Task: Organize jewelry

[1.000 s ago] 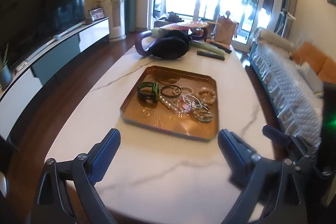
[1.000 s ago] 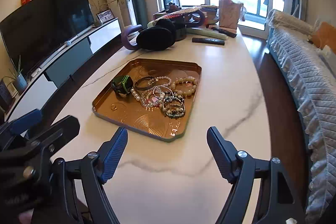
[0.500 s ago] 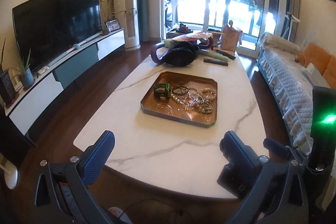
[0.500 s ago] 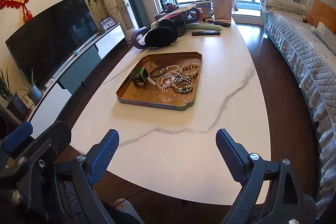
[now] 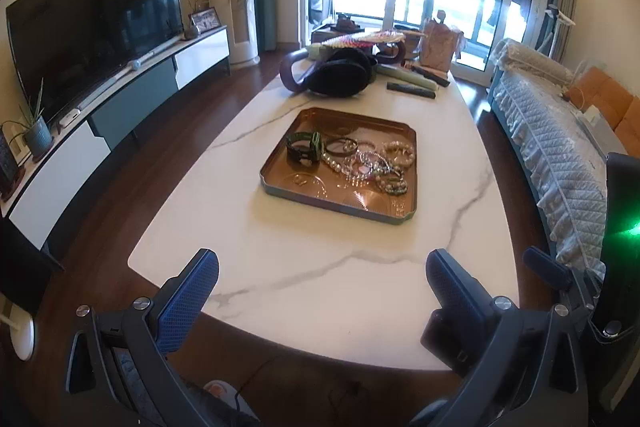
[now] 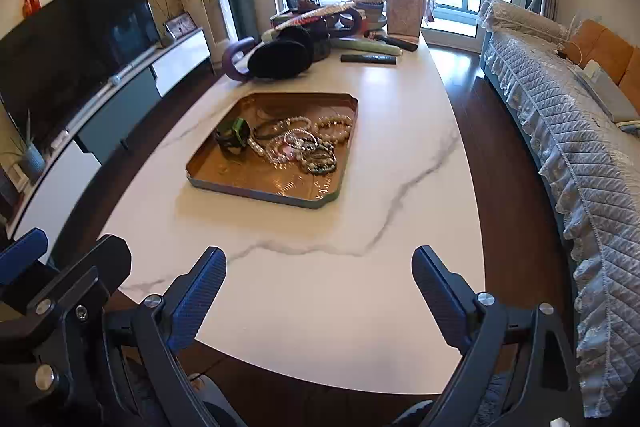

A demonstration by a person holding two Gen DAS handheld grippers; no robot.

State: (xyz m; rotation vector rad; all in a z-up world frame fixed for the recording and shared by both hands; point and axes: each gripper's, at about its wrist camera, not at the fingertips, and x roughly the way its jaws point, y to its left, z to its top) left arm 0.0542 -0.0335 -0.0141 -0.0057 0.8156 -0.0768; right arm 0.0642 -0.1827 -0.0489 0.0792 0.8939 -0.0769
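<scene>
Left wrist view shows the jewelry [image 5: 352, 163] heaped in a copper tray [image 5: 280, 183] mid-tabletop [image 5: 320, 267], likely gathered for sorting. Left tool [image 5: 318, 283] and right tool [image 6: 318, 271] hang near the tabletop's edge, both spread wide and empty.

1. There was one gold tray [image 5: 280, 183] on one white table [image 5: 312, 279].
2. One green watch [image 5: 306, 147] lay in it.
3. One pearl bracelet [image 5: 399, 153] lay there.
4. The tangled bracelets [image 5: 366, 167] were too many to count.
5. One black remote [image 5: 411, 90] lay behind.
</scene>
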